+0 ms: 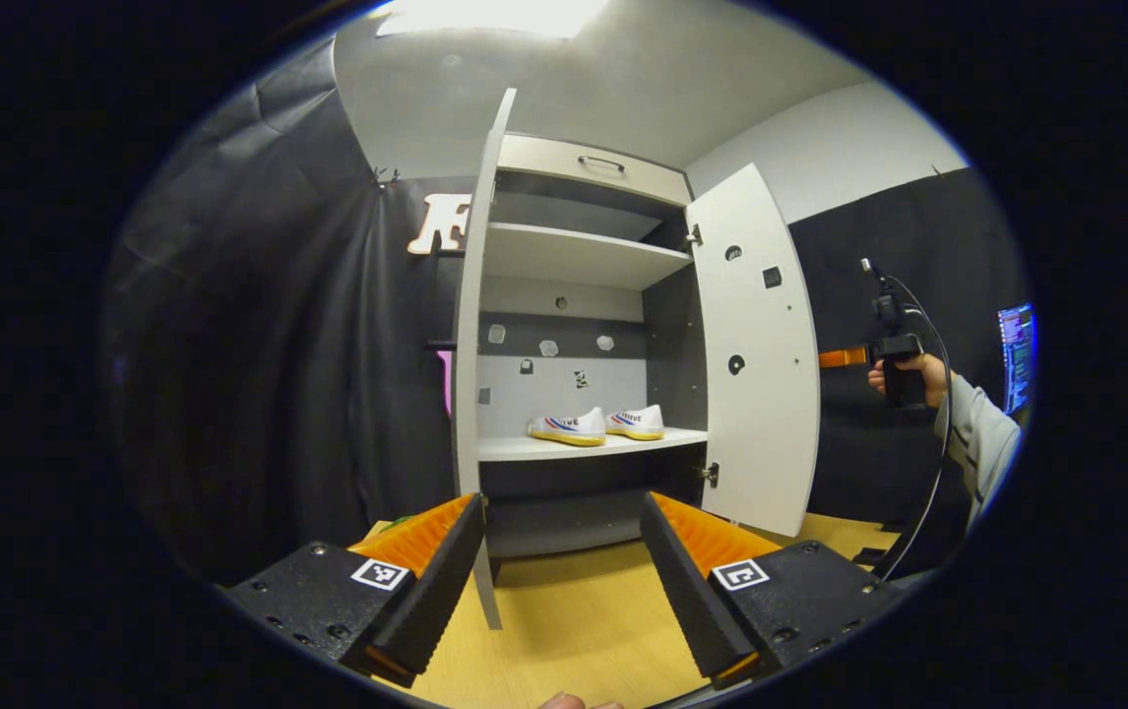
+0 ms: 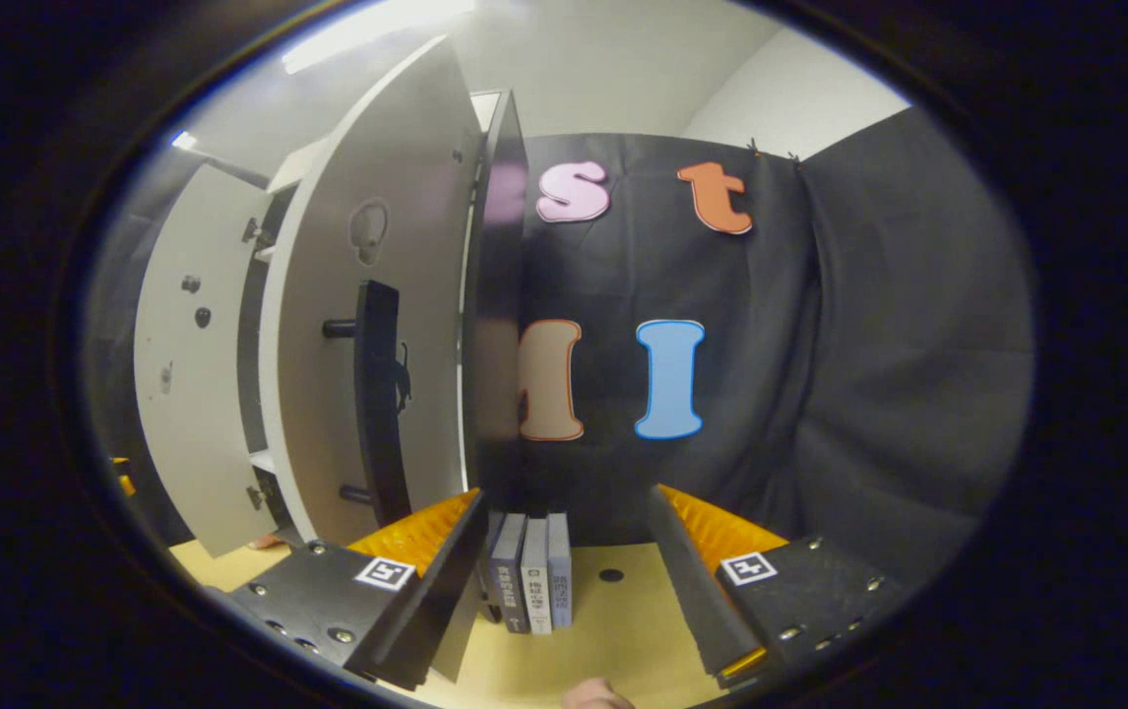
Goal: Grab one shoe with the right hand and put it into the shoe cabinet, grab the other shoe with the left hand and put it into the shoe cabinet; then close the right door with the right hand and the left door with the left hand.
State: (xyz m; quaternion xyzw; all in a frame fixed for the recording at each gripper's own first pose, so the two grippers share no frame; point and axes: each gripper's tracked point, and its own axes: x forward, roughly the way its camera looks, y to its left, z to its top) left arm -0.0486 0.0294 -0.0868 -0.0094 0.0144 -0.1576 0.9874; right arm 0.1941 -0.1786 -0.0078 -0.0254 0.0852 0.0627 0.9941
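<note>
Both low white canvas shoes [image 1: 595, 425] already sit on the white shoe cabinet's [image 1: 584, 448] lower shelf. My right gripper [image 2: 564, 581] and left gripper [image 1: 564, 571] both gape, holding nothing. I should press the white right door [image 2: 377, 295] near its long black handle [image 2: 377, 394], swinging it steadily.

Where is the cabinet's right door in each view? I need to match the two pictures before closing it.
Left gripper view: the right door stands open right of centre, its inner face toward the camera, beside the shelf holding both shoes.
Right gripper view: the same door is left of centre, outer face and dark handle toward the camera.
Shared landmark: the left door, also open.
</note>
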